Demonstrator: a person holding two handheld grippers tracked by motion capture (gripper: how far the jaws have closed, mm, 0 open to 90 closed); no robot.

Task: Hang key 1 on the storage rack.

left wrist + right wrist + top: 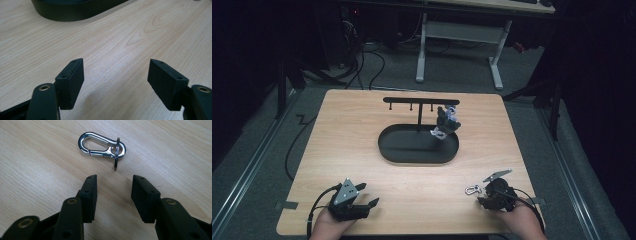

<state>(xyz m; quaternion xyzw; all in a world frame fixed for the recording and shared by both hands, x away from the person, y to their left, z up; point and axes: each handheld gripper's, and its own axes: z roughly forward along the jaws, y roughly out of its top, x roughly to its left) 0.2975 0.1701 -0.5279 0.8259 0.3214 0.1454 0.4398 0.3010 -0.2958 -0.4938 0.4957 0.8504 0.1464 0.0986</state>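
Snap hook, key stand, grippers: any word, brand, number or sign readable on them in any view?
None. The snap hook and its split ring are bare metal, with no stamp visible. The key stand, its tray, the table and both grippers carry no lettering that can be made out.

A silver snap hook (pixel 101 146) with a key ring (pixel 117 153) lies on the wooden table (pixel 37 170). The right gripper (pixel 113 186) stands parted just short of it, nothing between its jaws.
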